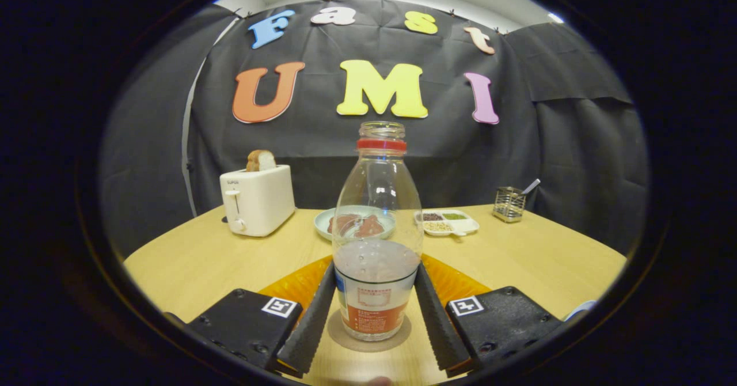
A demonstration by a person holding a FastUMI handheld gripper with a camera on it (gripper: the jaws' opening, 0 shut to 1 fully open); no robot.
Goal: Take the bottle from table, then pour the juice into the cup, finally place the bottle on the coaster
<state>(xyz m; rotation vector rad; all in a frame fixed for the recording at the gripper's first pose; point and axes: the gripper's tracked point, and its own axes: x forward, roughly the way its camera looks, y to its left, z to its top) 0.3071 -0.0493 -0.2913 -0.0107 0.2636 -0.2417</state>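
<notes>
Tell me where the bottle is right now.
In the gripper view, the bottle stands upright on a round coaster between the hand-held gripper fingers, which flank it, with the plate beyond.

- Bottle [377,242]: clear glossy glass or plastic with bright highlights; printed paper-like label round its base.
- Coaster [339,333]: matt, smooth disc under the bottle.
- Worktop [201,259]: pale wood-look surface, smooth, low sheen.
- Gripper [374,311]: finger pads [311,320] with a ribbed, rough, matt texture, touching the bottle on both sides; housings matt, finely grained plastic.
- Toaster [257,200]: smooth, satin plastic shell.
- Holder [509,204]: shiny metal mesh.
- Booth wall: matt creased cloth.
</notes>
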